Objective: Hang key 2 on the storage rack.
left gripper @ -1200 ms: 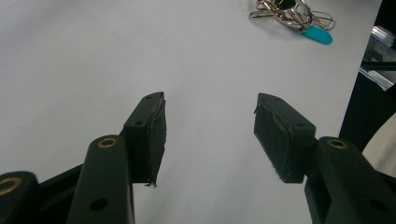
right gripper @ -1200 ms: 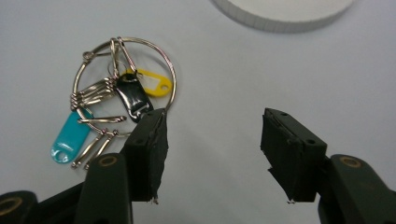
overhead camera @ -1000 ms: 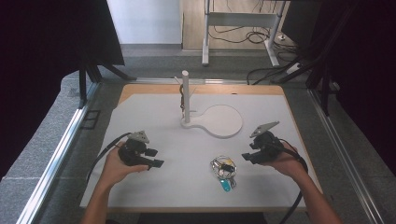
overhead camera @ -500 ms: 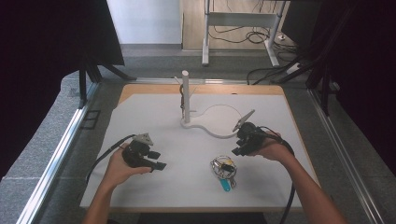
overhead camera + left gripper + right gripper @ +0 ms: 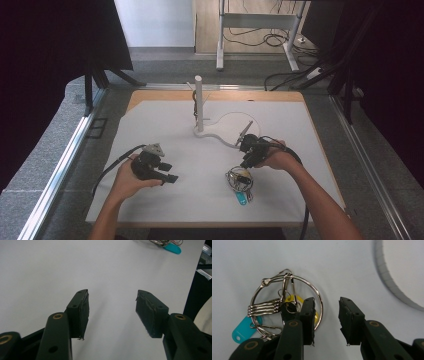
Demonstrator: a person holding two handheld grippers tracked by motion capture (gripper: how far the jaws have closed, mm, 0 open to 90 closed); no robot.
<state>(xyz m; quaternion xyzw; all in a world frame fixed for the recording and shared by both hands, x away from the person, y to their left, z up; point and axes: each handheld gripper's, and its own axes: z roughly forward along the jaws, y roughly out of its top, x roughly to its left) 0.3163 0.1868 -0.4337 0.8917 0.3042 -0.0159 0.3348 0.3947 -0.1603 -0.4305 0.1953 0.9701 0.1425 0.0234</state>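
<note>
While the person's left hand (image 5: 131,176) rested low on the white table (image 5: 165,125), its left gripper (image 5: 112,312) pointed across the sheet with jaws spread wide, nothing between them and nothing touched; black pads (image 5: 84,312) looked worn and frayed at the edges. Further right, a white stand (image 5: 199,102) with an upright post and a curved flat base stood near the table's far middle. Key ring bunch (image 5: 285,308) lay on the table at front right, just below the right hand (image 5: 277,159): one large metal ring, several smaller rings and clips, a stack of silver loops, a teal tag (image 5: 243,329) and a yellow tag (image 5: 298,303). Right gripper (image 5: 327,316) hovered over it, jaws apart at a medium gap, holding nothing; its left jaw overlapped the big ring's right side, contact not clear, the other jaw over bare table. High view showed both hands, the stand and the bunch as a small cluster (image 5: 239,182); right gripper view gave the ring detail plus an arc of the stand's base (image 5: 387,280); left gripper view caught the teal tag (image 5: 172,248) at its top edge.
</note>
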